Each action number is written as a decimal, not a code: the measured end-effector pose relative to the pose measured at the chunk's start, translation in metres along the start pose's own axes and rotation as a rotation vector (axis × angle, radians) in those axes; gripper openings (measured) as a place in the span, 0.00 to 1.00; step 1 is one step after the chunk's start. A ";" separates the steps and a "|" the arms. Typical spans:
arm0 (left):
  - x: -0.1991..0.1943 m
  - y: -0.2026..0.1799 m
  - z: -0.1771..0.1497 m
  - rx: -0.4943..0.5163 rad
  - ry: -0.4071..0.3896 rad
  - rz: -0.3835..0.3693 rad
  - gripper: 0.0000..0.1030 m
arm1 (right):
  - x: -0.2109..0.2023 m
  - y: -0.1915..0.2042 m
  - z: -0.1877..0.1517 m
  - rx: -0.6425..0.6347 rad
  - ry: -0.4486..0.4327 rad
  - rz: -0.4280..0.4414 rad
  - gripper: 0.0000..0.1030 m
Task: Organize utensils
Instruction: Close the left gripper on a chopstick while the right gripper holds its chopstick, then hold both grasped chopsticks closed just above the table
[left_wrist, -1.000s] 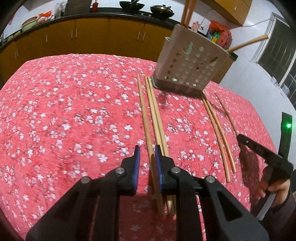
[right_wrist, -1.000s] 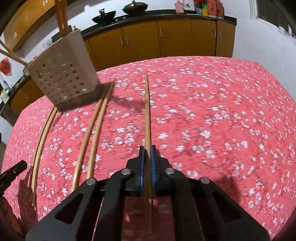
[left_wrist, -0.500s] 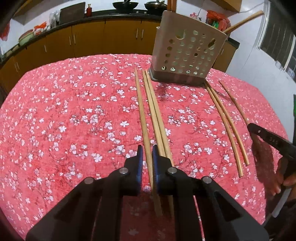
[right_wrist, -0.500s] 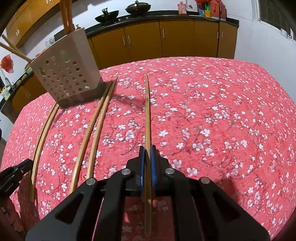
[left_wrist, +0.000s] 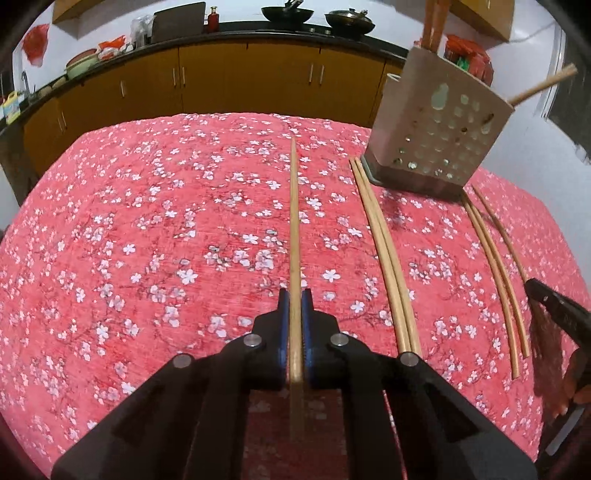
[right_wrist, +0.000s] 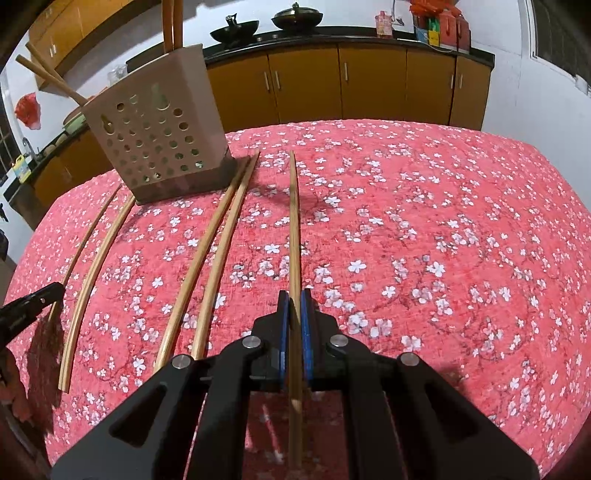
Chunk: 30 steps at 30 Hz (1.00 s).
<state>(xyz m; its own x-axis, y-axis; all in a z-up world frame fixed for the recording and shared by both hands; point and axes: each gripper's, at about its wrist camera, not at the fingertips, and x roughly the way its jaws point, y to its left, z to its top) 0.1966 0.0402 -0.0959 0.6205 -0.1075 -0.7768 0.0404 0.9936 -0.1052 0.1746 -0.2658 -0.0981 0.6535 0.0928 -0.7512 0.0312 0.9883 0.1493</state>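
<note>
My left gripper (left_wrist: 294, 299) is shut on a long wooden chopstick (left_wrist: 294, 229) that runs straight ahead over the red floral tablecloth. My right gripper (right_wrist: 294, 300) is shut on another wooden chopstick (right_wrist: 294, 229). A beige perforated utensil holder (left_wrist: 436, 136) stands at the far right in the left wrist view and at the far left in the right wrist view (right_wrist: 155, 129), with chopsticks sticking out of its top. A loose pair of chopsticks (left_wrist: 388, 254) lies beside the holder, and another pair (left_wrist: 495, 273) lies further right.
The table wears a red cloth with white blossoms (left_wrist: 147, 240). Orange kitchen cabinets (left_wrist: 221, 85) with a dark counter, woks and bottles stand behind. The other gripper's tip (left_wrist: 557, 310) shows at the right edge of the left wrist view.
My left gripper closed on a chopstick and carried it left, away from the pair that lay beside it. My right gripper stays shut on its chopstick and has drawn closer to the holder.
</note>
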 end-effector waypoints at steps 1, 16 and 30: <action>-0.001 0.000 -0.001 -0.001 -0.004 0.000 0.08 | 0.000 0.000 0.000 0.000 0.000 0.001 0.07; -0.004 0.000 -0.004 -0.012 -0.018 -0.009 0.09 | 0.000 -0.002 0.000 0.016 0.000 0.015 0.08; -0.004 -0.001 -0.004 -0.018 -0.018 -0.014 0.09 | 0.000 -0.002 -0.001 0.013 0.001 0.011 0.08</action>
<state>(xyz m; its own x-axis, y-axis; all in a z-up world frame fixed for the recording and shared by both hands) 0.1912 0.0392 -0.0953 0.6342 -0.1201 -0.7637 0.0348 0.9913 -0.1270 0.1736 -0.2678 -0.0986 0.6529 0.1035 -0.7503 0.0342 0.9856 0.1657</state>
